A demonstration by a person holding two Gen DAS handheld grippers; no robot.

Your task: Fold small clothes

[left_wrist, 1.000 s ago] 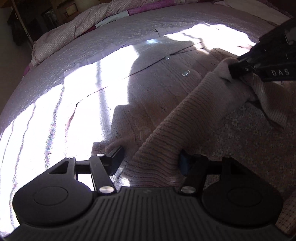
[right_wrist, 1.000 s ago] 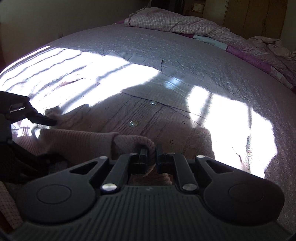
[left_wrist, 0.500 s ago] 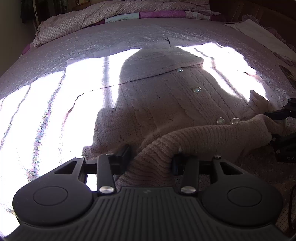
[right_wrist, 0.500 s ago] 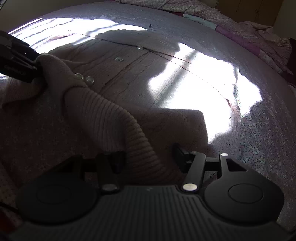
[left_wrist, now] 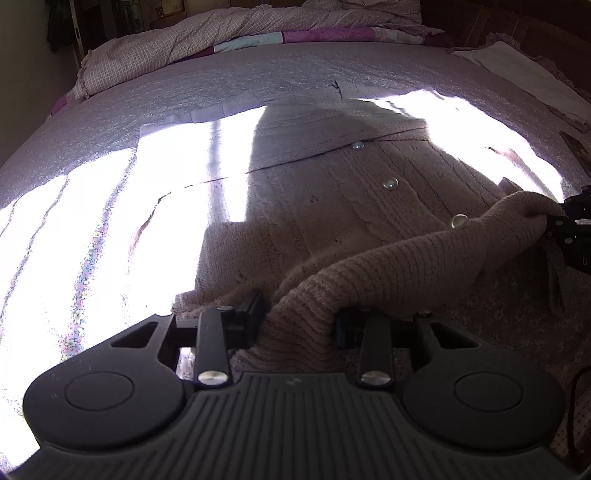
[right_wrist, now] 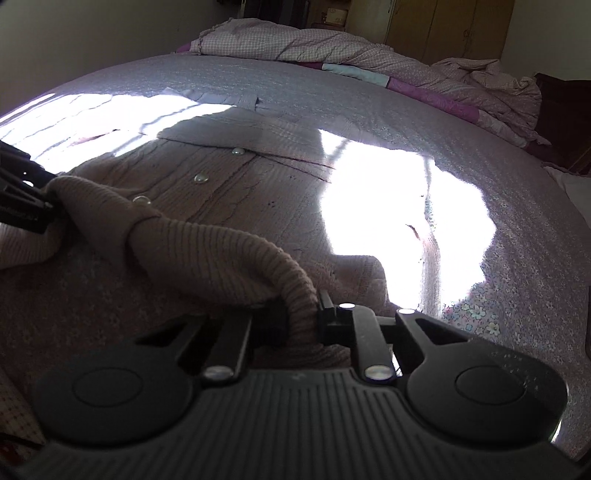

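A small pink knit cardigan [left_wrist: 332, 206] with clear buttons lies flat on the bed; it also shows in the right wrist view [right_wrist: 236, 192]. Its ribbed hem [left_wrist: 388, 273] is lifted into a band stretched between both grippers. My left gripper [left_wrist: 299, 321] holds one end of the hem between its jaws. My right gripper [right_wrist: 301, 317] is shut on the other end of the hem [right_wrist: 207, 243]. Each gripper shows at the edge of the other's view: the right one [left_wrist: 572, 229] and the left one [right_wrist: 22, 206].
The bed [left_wrist: 258, 81] has a lilac floral sheet with bright sun patches [left_wrist: 110, 206]. A bunched checked quilt [right_wrist: 332, 40] lies along the far edge. A white pillow [left_wrist: 517, 74] sits at the far right. A wooden wardrobe [right_wrist: 443, 26] stands behind.
Both grippers have drawn back toward the near edge with the hem between them. The right gripper's jaws, wide apart half a second ago, have closed tight on the hem.
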